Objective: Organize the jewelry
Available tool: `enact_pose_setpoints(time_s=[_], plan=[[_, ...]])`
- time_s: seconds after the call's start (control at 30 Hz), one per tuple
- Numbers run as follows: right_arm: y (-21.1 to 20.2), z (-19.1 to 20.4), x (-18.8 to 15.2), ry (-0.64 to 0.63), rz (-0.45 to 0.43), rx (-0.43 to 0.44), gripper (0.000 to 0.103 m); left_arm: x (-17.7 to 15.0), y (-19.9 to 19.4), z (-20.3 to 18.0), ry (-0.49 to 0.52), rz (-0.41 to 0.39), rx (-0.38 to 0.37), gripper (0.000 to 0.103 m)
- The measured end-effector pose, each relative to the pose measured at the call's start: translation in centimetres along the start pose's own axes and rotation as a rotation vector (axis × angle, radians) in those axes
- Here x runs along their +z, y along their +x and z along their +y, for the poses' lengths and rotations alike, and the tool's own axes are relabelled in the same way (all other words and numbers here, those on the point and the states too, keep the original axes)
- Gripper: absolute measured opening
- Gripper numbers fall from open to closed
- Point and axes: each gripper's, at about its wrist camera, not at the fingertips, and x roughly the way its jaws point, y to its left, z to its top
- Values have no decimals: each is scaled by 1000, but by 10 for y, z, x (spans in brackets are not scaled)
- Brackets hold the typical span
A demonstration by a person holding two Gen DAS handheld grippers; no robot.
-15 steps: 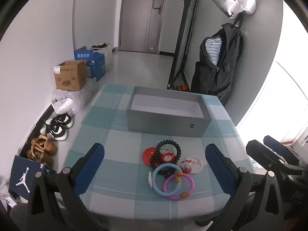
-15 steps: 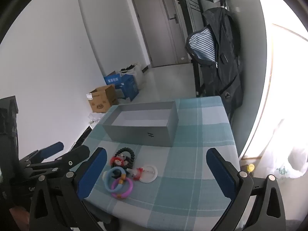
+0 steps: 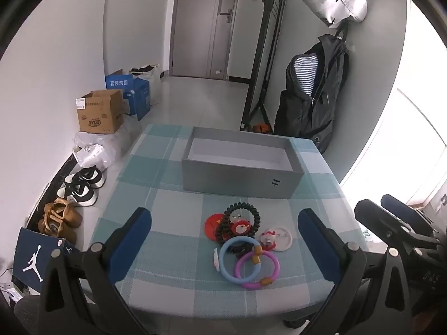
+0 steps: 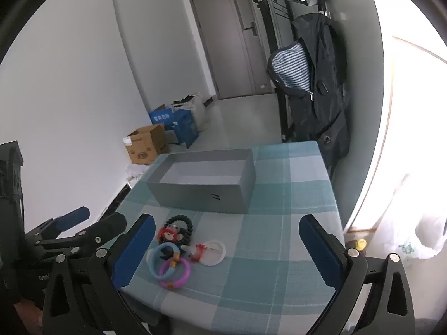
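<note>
The jewelry is lying in a small heap near the front edge of the table (image 3: 156,167), none of it yet in the box (image 3: 237,178). A purple ring (image 3: 257,270) is sitting nearest the edge, overlapping a blue ring (image 3: 239,259); behind them a black coil band (image 3: 242,219) is resting partly on a red disc (image 3: 213,224), with a white disc (image 3: 278,240) just to the right. The grey box is standing open and looks empty, well behind the heap.

The left gripper (image 3: 225,247) is hovering above the heap with its jaws spread wide and nothing between them. The right gripper (image 4: 226,247) is hovering too, equally wide and empty, with the heap showing toward its left finger (image 4: 134,251).

The step in hand is probably the first pick. To do it well, I would be taking the purple ring first, since it is lying on top and nearest, and lifting it should be disturbing the rest least. The fingers should be coming down astride one side of the ring's band, not across the whole hoop, and clear of the blue ring beneath. Closing slowly matters: a smooth hoop is likely to be squirting sideways. The pieces are overlapping, so a neighbour may be dragging along on the lift.
</note>
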Motion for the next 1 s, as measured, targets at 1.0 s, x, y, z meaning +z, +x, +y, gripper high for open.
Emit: enact_pose_setpoints(time_s=[1.0], plan=[[-2,0,4,8,-3,33,103,-4,3,0,-4,17,4,101]])
